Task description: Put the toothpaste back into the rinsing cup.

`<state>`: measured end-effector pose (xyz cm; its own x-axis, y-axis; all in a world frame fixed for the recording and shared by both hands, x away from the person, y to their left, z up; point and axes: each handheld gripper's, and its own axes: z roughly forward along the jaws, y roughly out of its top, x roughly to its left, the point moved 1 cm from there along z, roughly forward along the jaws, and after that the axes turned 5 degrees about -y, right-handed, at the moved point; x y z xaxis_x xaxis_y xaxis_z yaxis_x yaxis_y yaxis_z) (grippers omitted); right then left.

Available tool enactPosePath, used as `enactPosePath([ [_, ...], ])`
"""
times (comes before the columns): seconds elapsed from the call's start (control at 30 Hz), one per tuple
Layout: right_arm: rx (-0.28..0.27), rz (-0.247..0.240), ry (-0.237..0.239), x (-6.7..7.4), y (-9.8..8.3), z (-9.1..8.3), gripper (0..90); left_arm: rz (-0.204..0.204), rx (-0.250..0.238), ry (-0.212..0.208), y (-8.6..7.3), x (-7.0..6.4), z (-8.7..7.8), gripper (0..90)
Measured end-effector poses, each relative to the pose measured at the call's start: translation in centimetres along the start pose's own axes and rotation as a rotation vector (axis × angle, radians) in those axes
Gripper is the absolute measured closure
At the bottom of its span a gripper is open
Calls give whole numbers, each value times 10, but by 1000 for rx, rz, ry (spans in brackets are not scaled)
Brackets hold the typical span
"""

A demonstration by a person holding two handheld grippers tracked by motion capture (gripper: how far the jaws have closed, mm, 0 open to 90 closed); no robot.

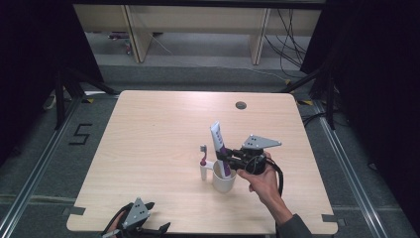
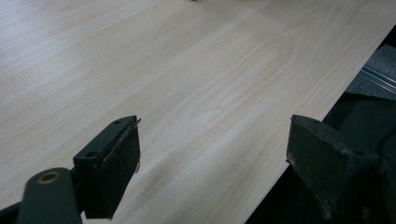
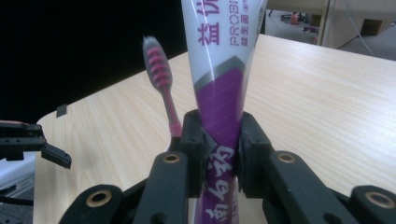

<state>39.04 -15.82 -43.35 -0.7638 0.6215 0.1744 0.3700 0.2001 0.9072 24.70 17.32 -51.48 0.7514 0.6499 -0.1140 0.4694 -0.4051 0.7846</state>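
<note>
1. my left gripper [image 1: 148,229] idles at the table's [image 1: 148,129] near edge, jaws wide apart and holding nothing.
2. the pink toothbrush [image 1: 202,154] stands just beside the white cup [image 1: 224,182].
3. my right gripper [image 3: 219,140] clamps the toothpaste tube [image 3: 224,93] upright over the cup; lowering off-centre could catch the rim and tip the cup.

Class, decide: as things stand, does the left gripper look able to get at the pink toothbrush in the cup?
Probably yes: the left gripper is open and bare table lies between it and the toothbrush.
</note>
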Motion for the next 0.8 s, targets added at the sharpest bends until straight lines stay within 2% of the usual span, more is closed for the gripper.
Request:
enactPosePath([
  [0.1,13,-18,-10,-1,-5,1,762,-4,-1,-5,0,-1,0,171],
  [0.17,18,-10,5,-1,-8,3,761,-10,-12,-6,0,-1,1,171],
  [0.2,26,9,2,1,-9,2,762,-6,-8,-5,0,-1,1,171],
  [0.23,22,-11,5,0,-10,3,761,6,4,1,0,0,0,171],
  [0.27,32,2,2,1,-11,3,761,24,24,3,0,1,-1,171],
  [0.33,28,-31,-11,1,-13,4,761,-6,-8,-5,0,-1,1,171],
  [0.37,40,-20,1,2,-14,4,760,0,-4,-2,0,-1,1,171],
  [0.4,52,-22,-8,2,-14,3,760,15,14,-1,0,0,0,171],
  [0.43,50,-16,-21,3,-15,4,760,16,3,-9,-1,0,1,171],
  [0.47,50,-37,-13,2,-16,3,760,3,-1,-7,-1,-1,1,171],
  [0.5,44,-43,-14,2,-16,4,760,6,-1,-8,0,-1,0,172],
  [0.53,60,-7,0,5,-17,4,760,8,3,-5,0,-1,0,171],
  [0.57,57,-31,-9,4,-18,4,760,14,1,-5,0,0,1,171],
  [0.6,69,-31,-9,3,-18,4,759,17,17,-2,0,0,0,171],
  [0.63,70,-51,-26,2,-18,3,759,6,3,-10,-1,-1,1,171],
  [0.67,87,-20,-22,5,-19,3,760,-5,-11,-8,-1,-2,2,171],
  [0.7,62,-51,-31,3,-20,4,759,8,7,-6,0,-1,0,171],
  [0.73,86,-31,-16,5,-20,4,760,13,14,-4,0,-1,0,171],
  [0.77,86,-48,-16,4,-20,4,760,14,10,-9,-1,-1,1,171],
  [0.8,98,-22,-18,6,-21,4,759,24,20,-3,-1,0,0,171],
])
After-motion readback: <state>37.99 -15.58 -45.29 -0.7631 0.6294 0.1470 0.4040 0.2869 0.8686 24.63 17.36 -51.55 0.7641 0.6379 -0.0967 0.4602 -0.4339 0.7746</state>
